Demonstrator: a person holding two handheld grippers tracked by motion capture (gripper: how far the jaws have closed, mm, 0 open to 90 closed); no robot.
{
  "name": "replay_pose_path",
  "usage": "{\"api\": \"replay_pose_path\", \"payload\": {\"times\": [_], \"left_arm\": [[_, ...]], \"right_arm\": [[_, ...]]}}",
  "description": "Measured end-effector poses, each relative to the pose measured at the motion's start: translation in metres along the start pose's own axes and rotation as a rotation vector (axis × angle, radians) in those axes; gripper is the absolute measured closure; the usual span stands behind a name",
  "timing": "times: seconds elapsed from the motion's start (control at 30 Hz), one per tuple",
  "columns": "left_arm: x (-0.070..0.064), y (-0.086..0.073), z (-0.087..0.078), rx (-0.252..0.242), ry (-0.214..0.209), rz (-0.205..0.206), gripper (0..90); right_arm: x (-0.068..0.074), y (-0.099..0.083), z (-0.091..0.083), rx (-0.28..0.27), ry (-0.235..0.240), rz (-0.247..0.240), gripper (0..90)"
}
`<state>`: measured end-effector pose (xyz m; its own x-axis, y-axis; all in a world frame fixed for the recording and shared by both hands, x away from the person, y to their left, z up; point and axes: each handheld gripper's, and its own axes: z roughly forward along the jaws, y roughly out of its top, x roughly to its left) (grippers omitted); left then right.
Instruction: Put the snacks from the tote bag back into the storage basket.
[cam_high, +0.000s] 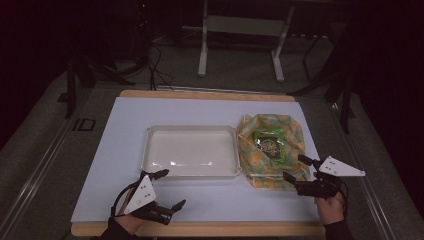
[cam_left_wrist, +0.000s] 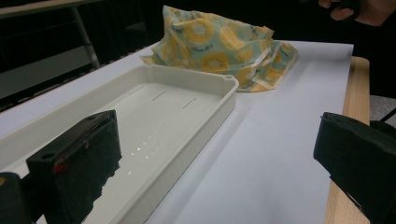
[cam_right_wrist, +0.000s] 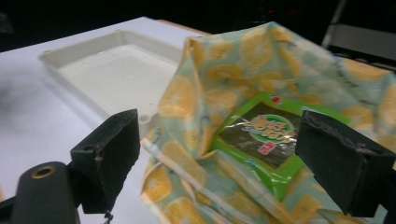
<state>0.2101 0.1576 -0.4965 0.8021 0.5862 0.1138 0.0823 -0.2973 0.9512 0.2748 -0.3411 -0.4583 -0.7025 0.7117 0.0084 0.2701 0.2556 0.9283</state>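
Left gripper (cam_high: 170, 189) at the near edge, jaws spread, empty, beside the white tray (cam_high: 150, 150). Right gripper (cam_high: 296, 168), jaws apart, at the lemon-print cloth (cam_high: 292, 131) cradling a green packet (cam_high: 270, 143).

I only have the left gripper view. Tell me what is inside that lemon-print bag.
Observer: A green snack packet lies in the open mouth of the bag, seen in the right gripper view.
Operator: Report where the right gripper is.
Observer: The right gripper sits at the bag's near edge, jaws open, aimed at the packet.
Operator: Check the tray for me.
Observer: From the high view, the white tray is empty and sits just left of the bag.
Operator: Now my own gripper.
Observer: The left gripper is open, on the paper near the tray's near left corner.
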Motion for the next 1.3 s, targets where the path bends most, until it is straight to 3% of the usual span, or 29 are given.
{"api": "replay_pose_path", "payload": {"times": [0.43, 0.73, 0.83, 1.07, 1.3], "left_arm": [[0.003, -0.003, -0.008, 0.011, 0.008, -0.004, 1.3], [0.003, -0.005, -0.011, 0.023, -0.005, 0.003, 1.3], [0.002, -0.006, -0.009, 0.026, -0.009, 0.002, 1.3], [0.002, -0.005, -0.009, 0.024, -0.012, 0.002, 1.3], [0.002, -0.005, -0.009, 0.021, -0.012, 0.003, 1.3]], "right_arm": [[0.002, 0.0, -0.001, 0.001, -0.074, -0.022, 13.4], [0.005, 0.005, 0.001, -0.001, -0.038, -0.05, 13.4], [0.004, 0.008, -0.001, -0.011, -0.027, -0.036, 13.4], [0.005, 0.018, -0.005, -0.051, -0.02, -0.043, 13.5], [0.007, 0.028, -0.005, -0.055, -0.033, -0.068, 13.6]]}}
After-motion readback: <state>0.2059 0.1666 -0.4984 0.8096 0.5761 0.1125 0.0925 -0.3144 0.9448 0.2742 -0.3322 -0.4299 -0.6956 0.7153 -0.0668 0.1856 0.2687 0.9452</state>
